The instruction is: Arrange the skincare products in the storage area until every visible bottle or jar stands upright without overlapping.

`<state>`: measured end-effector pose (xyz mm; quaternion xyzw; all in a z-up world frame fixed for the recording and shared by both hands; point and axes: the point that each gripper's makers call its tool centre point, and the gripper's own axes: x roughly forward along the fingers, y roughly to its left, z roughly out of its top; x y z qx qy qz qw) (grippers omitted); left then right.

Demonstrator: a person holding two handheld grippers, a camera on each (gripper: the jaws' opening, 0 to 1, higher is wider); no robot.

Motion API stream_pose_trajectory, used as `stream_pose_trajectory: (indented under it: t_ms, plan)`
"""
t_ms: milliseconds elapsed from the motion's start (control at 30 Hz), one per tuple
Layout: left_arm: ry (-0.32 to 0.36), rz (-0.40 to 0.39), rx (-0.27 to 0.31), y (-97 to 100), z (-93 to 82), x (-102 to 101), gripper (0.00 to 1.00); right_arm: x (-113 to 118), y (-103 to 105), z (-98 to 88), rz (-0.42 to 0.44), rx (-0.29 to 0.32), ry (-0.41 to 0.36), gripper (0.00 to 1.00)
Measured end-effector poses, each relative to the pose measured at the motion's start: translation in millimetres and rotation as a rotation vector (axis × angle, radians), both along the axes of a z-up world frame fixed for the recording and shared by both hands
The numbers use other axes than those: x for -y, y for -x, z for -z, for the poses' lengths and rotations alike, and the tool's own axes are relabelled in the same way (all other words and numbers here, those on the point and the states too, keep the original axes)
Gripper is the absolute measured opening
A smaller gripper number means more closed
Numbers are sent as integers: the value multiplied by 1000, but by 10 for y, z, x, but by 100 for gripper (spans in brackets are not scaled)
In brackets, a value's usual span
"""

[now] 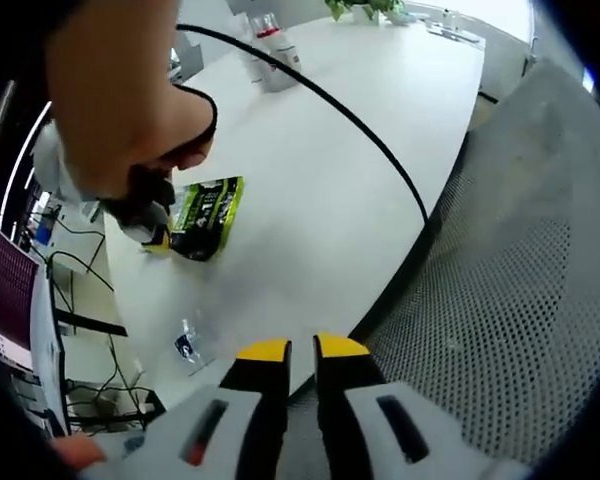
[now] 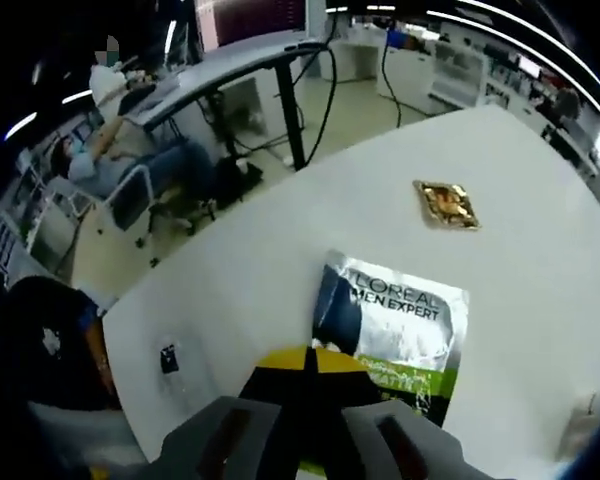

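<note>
A silver and green L'Oreal Men Expert sachet (image 2: pixel 405 320) lies flat on the white table (image 2: pixel 540 300). My right gripper (image 2: pixel 309 362) is shut on the sachet's near edge, its yellow tips pressed together. In the left gripper view the same sachet (image 1: pixel 210 215) looks green and black, with the right gripper (image 1: pixel 152 228) and a person's hand (image 1: pixel 120 110) at its left end. A few skincare bottles (image 1: pixel 270 50) stand upright at the far end of the table. My left gripper (image 1: pixel 302 352) hovers over the table's near edge, its jaws nearly together and nothing between them.
A black cable (image 1: pixel 360 125) curves across the table. A small clear packet (image 1: pixel 188 345) lies near the table corner, and a gold packet (image 2: pixel 446 203) lies beyond the sachet. A grey mesh chair (image 1: pixel 520 300) stands close on the right. Desks and a seated person (image 2: pixel 110 150) are behind.
</note>
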<state>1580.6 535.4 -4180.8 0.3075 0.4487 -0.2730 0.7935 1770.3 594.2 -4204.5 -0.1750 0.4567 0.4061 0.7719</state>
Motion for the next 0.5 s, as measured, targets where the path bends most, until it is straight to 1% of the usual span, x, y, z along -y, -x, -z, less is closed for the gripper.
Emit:
stream_pose_trajectory:
  t_ms: [167, 367, 500]
  plan:
    - [-2, -6, 1, -4, 1, -8, 3, 29, -17, -60, 6, 4, -29, 0]
    - [2, -10, 4, -9, -5, -3, 4, 30, -30, -209, -1, 20, -98, 0]
    - [5, -14, 8, -16, -12, 7, 4, 94, -56, -324, 0, 35, -126, 0]
